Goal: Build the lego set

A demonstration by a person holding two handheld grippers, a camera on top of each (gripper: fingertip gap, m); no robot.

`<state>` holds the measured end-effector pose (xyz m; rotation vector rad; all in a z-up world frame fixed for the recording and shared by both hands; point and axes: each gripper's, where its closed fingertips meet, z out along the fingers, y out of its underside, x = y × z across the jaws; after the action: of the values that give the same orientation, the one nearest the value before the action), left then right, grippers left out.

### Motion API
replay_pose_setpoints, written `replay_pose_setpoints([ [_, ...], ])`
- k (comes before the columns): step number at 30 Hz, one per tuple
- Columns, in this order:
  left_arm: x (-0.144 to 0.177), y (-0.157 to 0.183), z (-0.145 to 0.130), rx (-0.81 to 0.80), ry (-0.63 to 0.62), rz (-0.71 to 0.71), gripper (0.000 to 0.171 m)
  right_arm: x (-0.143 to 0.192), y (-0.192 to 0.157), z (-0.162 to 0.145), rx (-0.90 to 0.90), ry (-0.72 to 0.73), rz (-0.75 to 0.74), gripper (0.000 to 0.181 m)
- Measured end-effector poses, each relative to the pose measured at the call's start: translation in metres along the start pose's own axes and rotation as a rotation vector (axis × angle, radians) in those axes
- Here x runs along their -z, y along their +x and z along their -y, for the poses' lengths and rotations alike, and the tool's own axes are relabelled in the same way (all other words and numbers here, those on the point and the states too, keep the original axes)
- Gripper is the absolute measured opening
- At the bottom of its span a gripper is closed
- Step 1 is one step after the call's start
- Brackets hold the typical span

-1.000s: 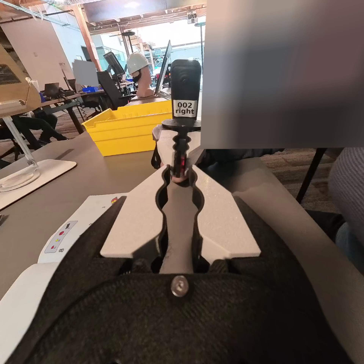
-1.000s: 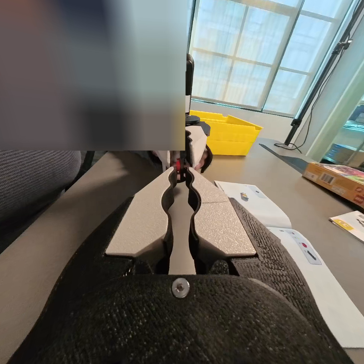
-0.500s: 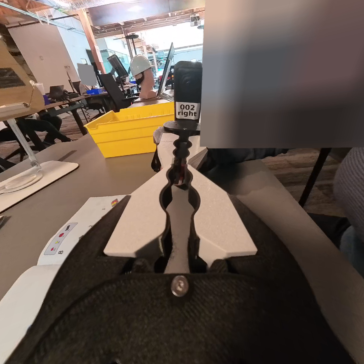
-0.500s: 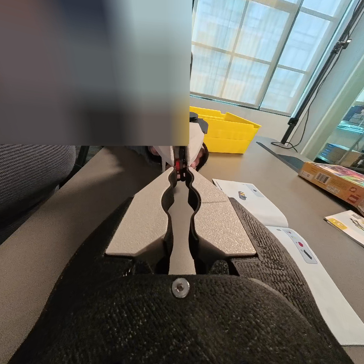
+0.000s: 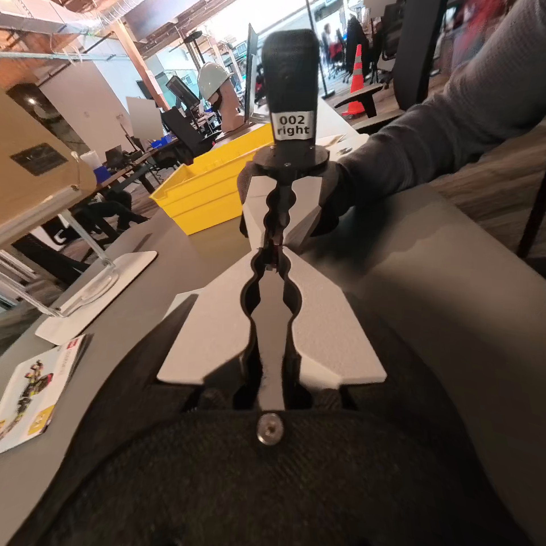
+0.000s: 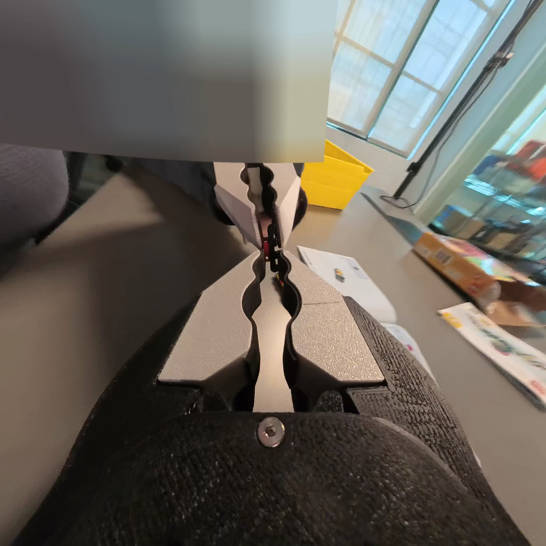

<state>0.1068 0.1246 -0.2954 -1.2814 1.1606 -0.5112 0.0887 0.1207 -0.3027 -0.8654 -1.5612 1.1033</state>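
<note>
My two grippers meet tip to tip above the grey table (image 5: 428,295). A small red and black lego piece (image 6: 270,251) sits between the tips; in the left wrist view it shows as a dark sliver (image 5: 273,254). My left gripper (image 5: 271,258) is shut on its near end, and also shows tilted in the right wrist view (image 6: 266,233). My right gripper (image 6: 271,260) is shut on the black part, and faces me in the left wrist view (image 5: 277,236), held by a hand in a dark sleeve (image 5: 413,141). Most of the piece is hidden by the fingers.
Yellow bins (image 5: 212,192) stand behind the grippers, also in the right wrist view (image 6: 334,183). An open instruction book (image 6: 348,277), a lego box (image 6: 455,266) and a booklet (image 6: 502,348) lie to the right. Another booklet (image 5: 26,393) and a clear stand on a white base (image 5: 97,283) are to the left.
Both grippers stay tip to tip on the piece but have swung and tilted together. The opposite gripper looks closer and more slanted, and the surroundings have shifted in both views.
</note>
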Motion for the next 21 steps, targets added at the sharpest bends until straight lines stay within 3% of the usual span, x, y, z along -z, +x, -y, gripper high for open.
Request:
replay_pose_setpoints([
  [12, -0.001, 0.004, -0.01, -0.052, -0.057, -0.013, 0.007, -0.001, -0.001, -0.013, 0.061, -0.087, 0.009, 0.006],
  [15, -0.003, -0.003, -0.016, 0.028, -0.071, 0.027, 0.01, -0.002, 0.01, -0.019, 0.282, -0.145, -0.102, 0.006],
  [19, -0.008, -0.013, -0.03, 0.135, -0.156, 0.075, 0.03, -0.003, 0.015, -0.027, 0.615, -0.256, -0.223, 0.006],
  [21, -0.009, -0.015, -0.034, 0.227, -0.176, 0.076, 0.029, -0.004, 0.022, -0.031, 0.707, -0.292, -0.278, 0.006],
])
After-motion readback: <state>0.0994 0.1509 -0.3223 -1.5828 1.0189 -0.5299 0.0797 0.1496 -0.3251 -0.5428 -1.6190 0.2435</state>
